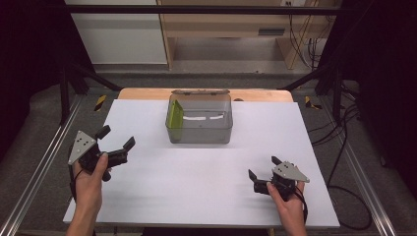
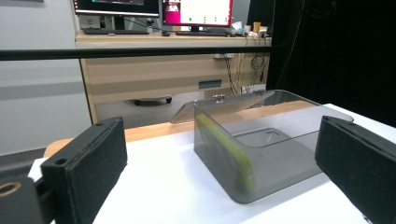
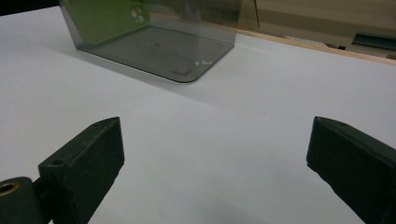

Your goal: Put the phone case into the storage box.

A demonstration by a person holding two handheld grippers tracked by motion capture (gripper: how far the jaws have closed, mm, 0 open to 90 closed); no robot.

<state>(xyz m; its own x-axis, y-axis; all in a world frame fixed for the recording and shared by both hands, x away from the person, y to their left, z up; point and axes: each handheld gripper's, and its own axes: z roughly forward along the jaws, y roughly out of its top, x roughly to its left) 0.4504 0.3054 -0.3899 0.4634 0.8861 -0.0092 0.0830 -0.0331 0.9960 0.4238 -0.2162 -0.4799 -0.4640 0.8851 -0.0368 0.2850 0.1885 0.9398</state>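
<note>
A smoky clear plastic box [image 1: 200,119] stands at the back middle of the white table, its lid tipped open behind it. Inside, a lime-green phone case [image 1: 174,114] leans upright against the box's left wall. The same box [image 2: 261,140] and case [image 2: 226,151] appear in the left gripper view, and the box [image 3: 154,37] and case [image 3: 109,16] in the right gripper view. My left gripper [image 1: 117,137] is open at the table's left, well short of the box. My right gripper [image 1: 264,167] is open at the front right, holding nothing.
The white table top [image 1: 206,182] lies on a wooden board whose edge shows behind the box. Black frame bars and metal rails run along both sides. A wooden desk [image 2: 177,70] with monitors stands beyond the table, with cables on the floor at right.
</note>
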